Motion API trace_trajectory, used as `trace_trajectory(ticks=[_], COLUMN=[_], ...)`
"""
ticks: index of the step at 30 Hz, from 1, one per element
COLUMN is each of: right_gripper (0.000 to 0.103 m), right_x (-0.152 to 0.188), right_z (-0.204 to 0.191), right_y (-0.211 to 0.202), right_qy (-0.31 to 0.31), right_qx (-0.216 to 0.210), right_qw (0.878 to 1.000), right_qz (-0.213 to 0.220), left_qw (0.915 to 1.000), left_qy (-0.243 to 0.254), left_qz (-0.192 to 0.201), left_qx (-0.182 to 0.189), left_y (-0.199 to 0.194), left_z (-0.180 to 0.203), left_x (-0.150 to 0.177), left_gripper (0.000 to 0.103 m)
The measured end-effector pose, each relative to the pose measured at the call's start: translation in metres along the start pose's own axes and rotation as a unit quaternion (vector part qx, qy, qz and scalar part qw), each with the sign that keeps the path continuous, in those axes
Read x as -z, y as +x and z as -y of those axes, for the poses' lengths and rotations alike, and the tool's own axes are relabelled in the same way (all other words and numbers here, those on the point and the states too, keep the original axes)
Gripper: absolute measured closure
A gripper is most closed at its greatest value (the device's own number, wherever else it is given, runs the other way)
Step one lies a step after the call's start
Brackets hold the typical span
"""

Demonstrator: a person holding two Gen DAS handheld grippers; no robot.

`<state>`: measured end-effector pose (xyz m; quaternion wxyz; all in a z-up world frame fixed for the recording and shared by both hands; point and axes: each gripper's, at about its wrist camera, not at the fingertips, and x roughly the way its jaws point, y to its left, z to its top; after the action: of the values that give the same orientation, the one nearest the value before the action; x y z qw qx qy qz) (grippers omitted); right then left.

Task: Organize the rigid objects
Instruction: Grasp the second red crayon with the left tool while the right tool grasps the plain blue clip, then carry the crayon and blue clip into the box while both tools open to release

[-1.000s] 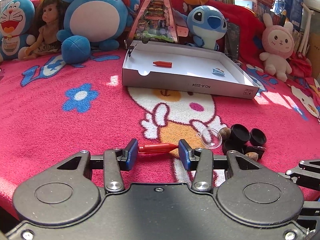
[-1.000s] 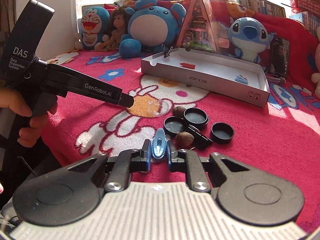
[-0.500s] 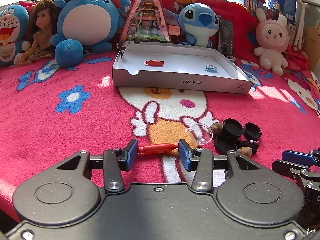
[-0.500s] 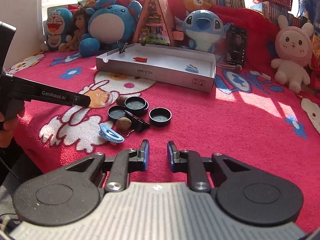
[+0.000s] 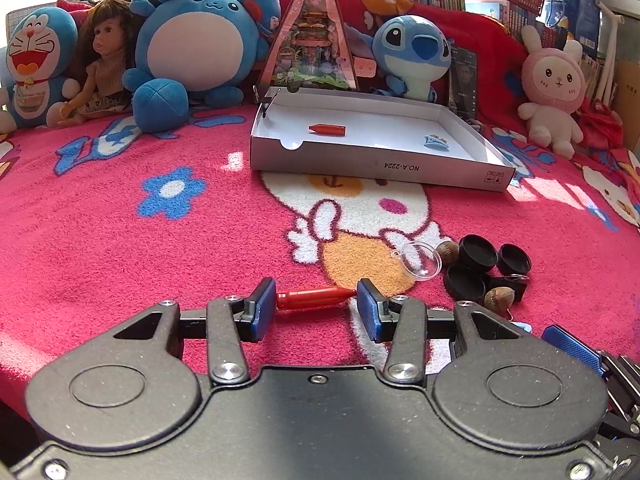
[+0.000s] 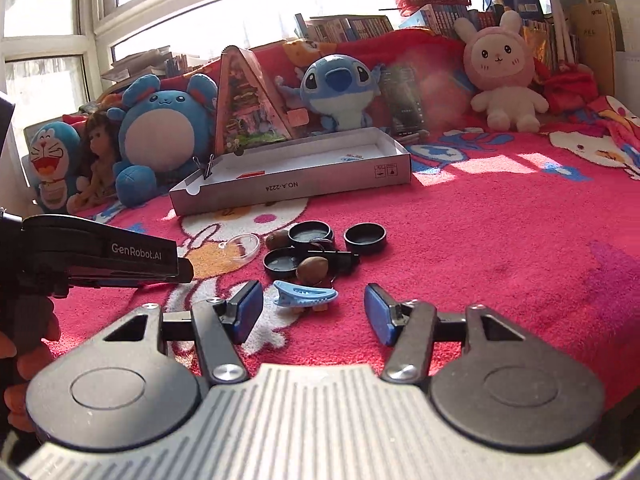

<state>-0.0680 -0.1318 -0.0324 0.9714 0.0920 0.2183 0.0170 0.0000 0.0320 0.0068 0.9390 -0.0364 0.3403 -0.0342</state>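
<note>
A: Status of both grippers?

B: Left gripper (image 5: pixel 316 305) is clamped end to end on a red peg (image 5: pixel 314 297), held over the blanket (image 5: pixel 120 240). Right gripper (image 6: pixel 314 312) has just been opening; its jaws stand apart with nothing pressed. The blue clip (image 6: pixel 304 294) lies on the blanket between them, near the pile.

A: Failure risks?

B: The peg is held only by its ends. Any tilt or jolt on the way to the box (image 5: pixel 380 166) could likely pivot it out. The clip lies close to the pile; a re-grasp could scatter the caps.

A: Inventory, largest first?

B: One box, holding one peg and one small blue item. Three black caps (image 6: pixel 365 237). One clear dome (image 6: pixel 240 246). Two nuts (image 6: pixel 313 268). One black binder clip, partly hidden.
</note>
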Motion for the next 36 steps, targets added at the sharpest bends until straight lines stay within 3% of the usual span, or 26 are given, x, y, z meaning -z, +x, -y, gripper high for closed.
trace_trajectory(ticks=[4,9,21,36], right_gripper=[0.033,0.061,0.061,0.061], right_x=[0.003,0.0,-0.021,-0.104], right_z=[-0.009,-0.011,0.007,0.047], right_y=[0.003,0.004,-0.001,0.055], right_qy=[-0.008,-0.012,-0.031,-0.011], right_qx=[0.025,0.028,0.023,0.006], right_qw=[1.0,1.0,0.999,1.0], right_qz=[0.003,-0.006,0.002,0.008], left_qw=[1.0,1.0,0.9997,0.9985], left_qy=[-0.004,-0.002,0.013,0.026], left_qz=[-0.001,0.001,0.013,0.039], left_qx=[-0.001,0.002,0.015,0.029], left_y=[0.001,0.001,-0.001,0.029], left_z=[-0.003,-0.001,0.006,0.008], left_x=[0.0,0.0,-0.016,-0.098], left_gripper=[0.061,0.06,0.061,0.061])
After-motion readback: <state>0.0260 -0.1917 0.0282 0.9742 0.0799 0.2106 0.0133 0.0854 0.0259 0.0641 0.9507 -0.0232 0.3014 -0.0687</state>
